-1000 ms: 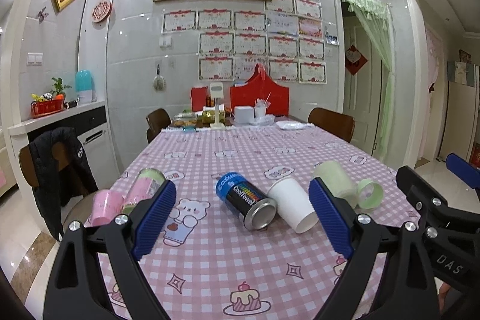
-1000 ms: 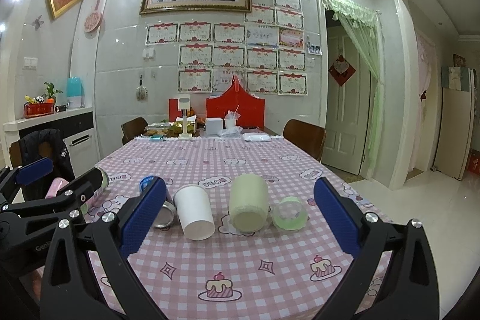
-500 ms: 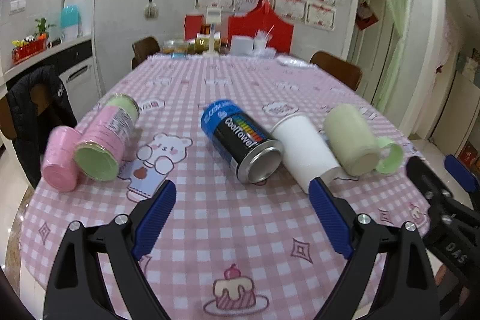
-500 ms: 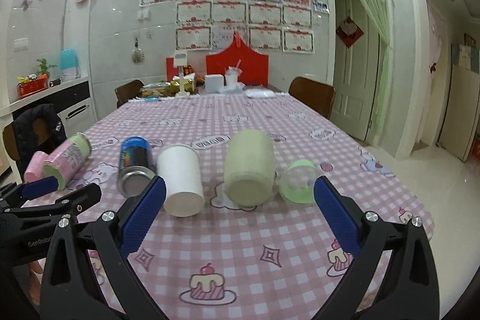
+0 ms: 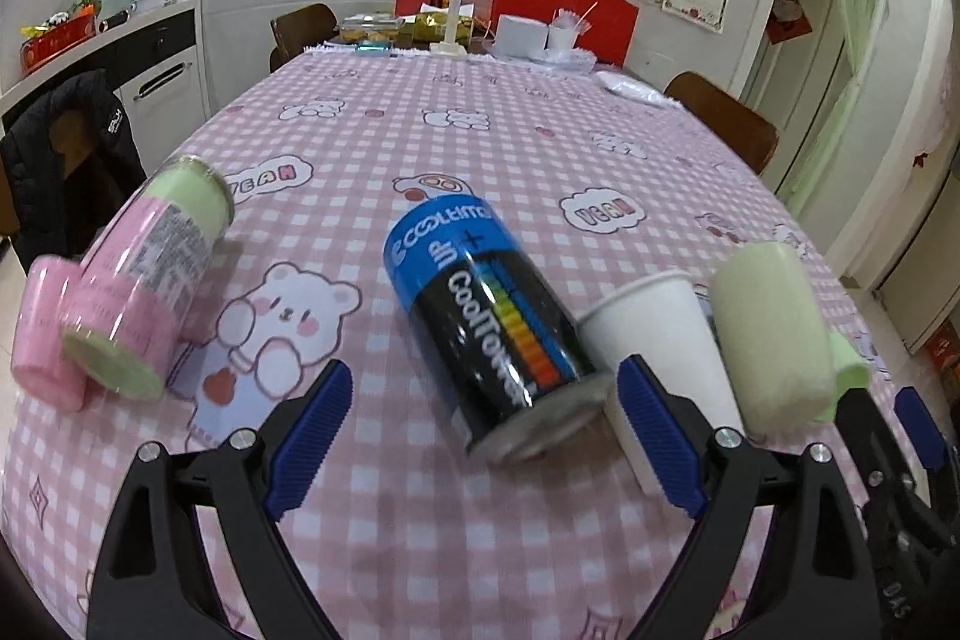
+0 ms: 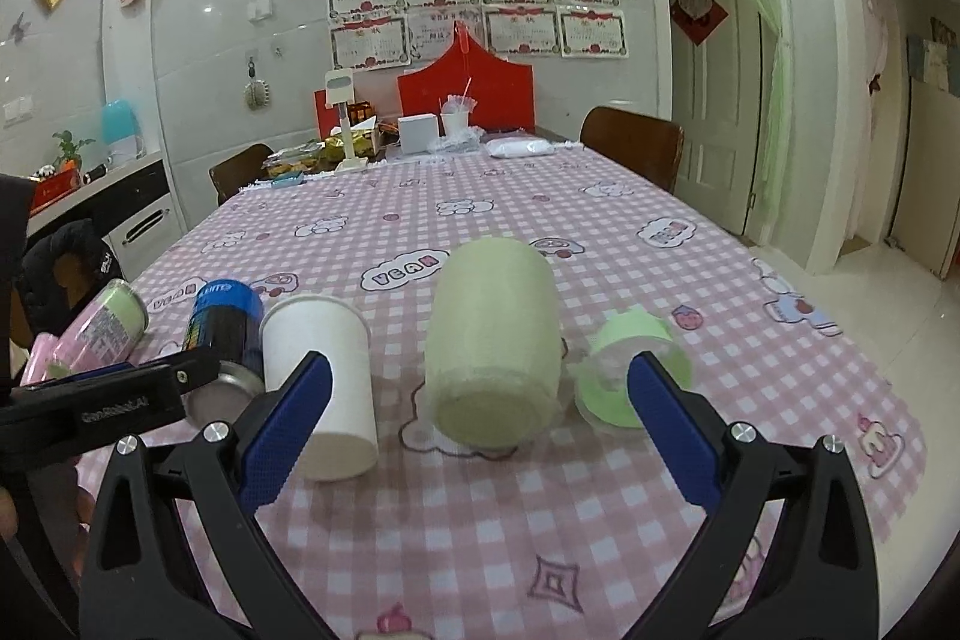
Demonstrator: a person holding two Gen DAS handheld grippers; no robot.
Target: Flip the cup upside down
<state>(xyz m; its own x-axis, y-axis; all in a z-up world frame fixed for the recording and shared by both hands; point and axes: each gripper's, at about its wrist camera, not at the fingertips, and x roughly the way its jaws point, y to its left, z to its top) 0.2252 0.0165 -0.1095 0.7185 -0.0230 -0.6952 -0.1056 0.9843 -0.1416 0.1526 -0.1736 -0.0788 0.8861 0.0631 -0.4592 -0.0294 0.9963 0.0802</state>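
Observation:
Several cups and cans lie on their sides on the pink checked tablecloth. A blue-black CoolTower can [image 5: 498,328] lies ahead of my open left gripper [image 5: 480,436]. A white paper cup [image 5: 660,340] and a pale green cup [image 5: 771,334] lie to its right. A pink-green cup [image 5: 141,280] and a pink cup [image 5: 45,334] lie to the left. In the right wrist view, my open, empty right gripper [image 6: 477,424] faces the pale green cup [image 6: 495,340], between the white paper cup [image 6: 324,376] and a small green cup [image 6: 630,376].
The table's far end holds red boxes [image 6: 465,91], a white box and food items. Brown chairs [image 6: 633,148] stand on the right and far sides. A black jacket hangs on a chair [image 5: 66,148] at the left. The left gripper shows in the right wrist view [image 6: 114,397].
Both grippers have moved forward and tilted down toward the table, so the cups look larger and closer. Jaws stay open. No object has moved.

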